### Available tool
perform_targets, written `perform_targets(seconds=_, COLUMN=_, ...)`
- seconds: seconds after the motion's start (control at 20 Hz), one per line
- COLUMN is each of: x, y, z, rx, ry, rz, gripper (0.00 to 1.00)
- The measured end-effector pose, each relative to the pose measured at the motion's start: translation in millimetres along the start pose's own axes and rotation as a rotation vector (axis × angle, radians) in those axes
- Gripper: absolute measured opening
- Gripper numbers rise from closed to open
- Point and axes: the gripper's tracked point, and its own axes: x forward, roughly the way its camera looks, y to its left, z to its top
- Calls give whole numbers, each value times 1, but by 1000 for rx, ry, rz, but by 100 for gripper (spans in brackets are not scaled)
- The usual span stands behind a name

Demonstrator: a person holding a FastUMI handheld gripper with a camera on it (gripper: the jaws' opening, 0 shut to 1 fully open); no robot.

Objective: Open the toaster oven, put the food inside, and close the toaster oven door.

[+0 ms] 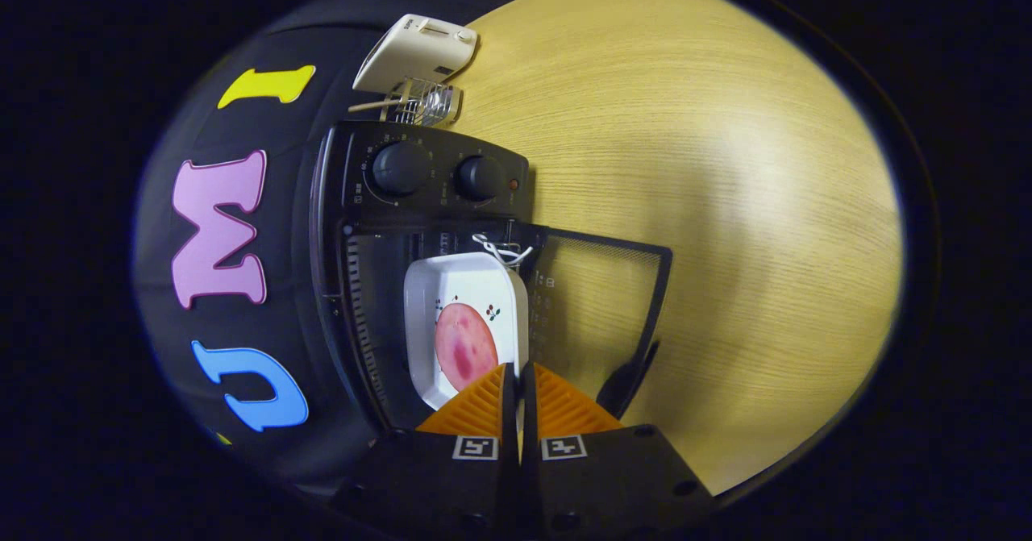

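The camera rides on the gripper (518,380), rolled sideways, seemingly close to the open toaster oven (419,283) on the counter (726,202).

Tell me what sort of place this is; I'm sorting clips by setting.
Probably a staged kitchen booth: a black toaster oven with its door open sits on a wooden table, and the gripper pinches a white dish of food.

White dish (463,291) with pink food (463,347) sits inside the open black toaster oven (435,178).

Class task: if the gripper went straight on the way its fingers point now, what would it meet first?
The gripper is shut on the rim of the white dish; pushed on, dish and gripper probably go deeper into the open oven, though depth is unclear.
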Motion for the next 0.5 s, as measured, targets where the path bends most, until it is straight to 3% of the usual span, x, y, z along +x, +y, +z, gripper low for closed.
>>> perform_targets(seconds=0.5, x=45, y=19, z=-8, rx=61, ry=-61, rz=4, gripper=6)
